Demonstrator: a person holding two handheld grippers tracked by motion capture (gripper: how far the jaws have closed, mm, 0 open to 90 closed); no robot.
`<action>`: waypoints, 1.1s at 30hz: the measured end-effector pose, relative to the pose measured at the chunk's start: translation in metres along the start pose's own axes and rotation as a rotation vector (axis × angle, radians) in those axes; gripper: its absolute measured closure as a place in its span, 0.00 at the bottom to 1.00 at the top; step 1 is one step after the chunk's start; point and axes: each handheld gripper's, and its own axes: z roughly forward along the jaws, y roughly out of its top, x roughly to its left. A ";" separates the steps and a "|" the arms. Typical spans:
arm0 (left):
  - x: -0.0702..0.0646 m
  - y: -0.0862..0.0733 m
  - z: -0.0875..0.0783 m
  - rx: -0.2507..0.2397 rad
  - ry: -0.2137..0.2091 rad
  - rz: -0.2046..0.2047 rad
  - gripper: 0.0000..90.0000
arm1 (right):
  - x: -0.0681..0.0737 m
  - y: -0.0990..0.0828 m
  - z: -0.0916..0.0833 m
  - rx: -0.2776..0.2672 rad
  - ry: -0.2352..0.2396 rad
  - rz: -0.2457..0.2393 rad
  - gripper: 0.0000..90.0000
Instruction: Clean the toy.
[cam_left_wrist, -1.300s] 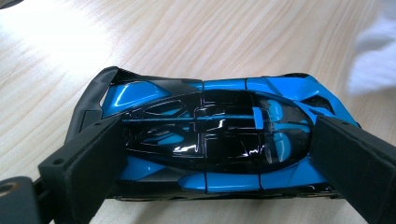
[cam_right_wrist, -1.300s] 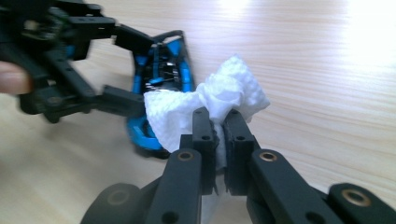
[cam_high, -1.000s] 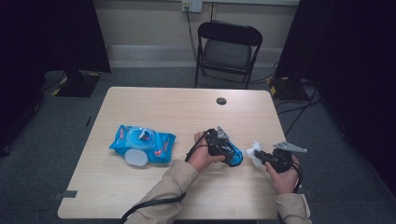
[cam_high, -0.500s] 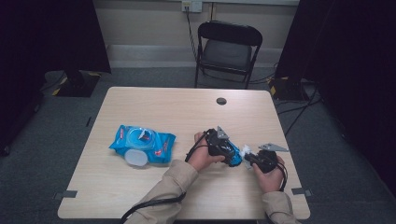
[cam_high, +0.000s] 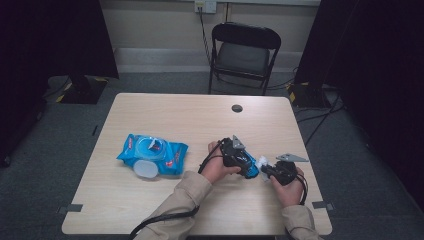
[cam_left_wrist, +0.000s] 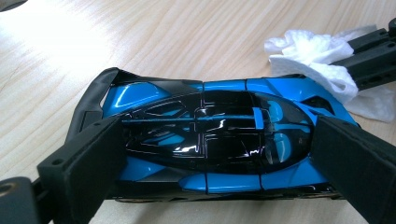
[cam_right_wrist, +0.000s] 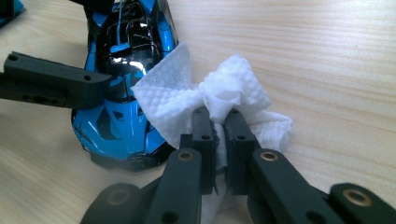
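Right gripper, clenched on the crumpled white paper wipe, has dropped beside the glossy blue-and-black toy car at its three o'clock, ready for wiping; left gripper clamps the car.

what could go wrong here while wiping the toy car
The left gripper clamps the blue toy car only by its glossy ends, so a hard push might slip or spin it. The right gripper pinches just a small fold of the white wipe, which could pull free or snag on the car.

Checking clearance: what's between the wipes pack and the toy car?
Bare tabletop between the wipes pack and the car, seen in the high view.
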 end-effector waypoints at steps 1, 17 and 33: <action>0.000 0.000 0.000 0.000 0.000 0.000 0.04 | 0.000 0.000 0.000 0.002 0.002 -0.001 0.95; 0.000 0.001 0.000 0.006 -0.003 0.002 0.04 | 0.005 -0.004 -0.006 0.016 0.014 -0.041 0.95; 0.000 0.001 0.000 0.006 -0.004 -0.001 0.04 | 0.015 -0.013 -0.016 0.031 0.036 -0.072 0.95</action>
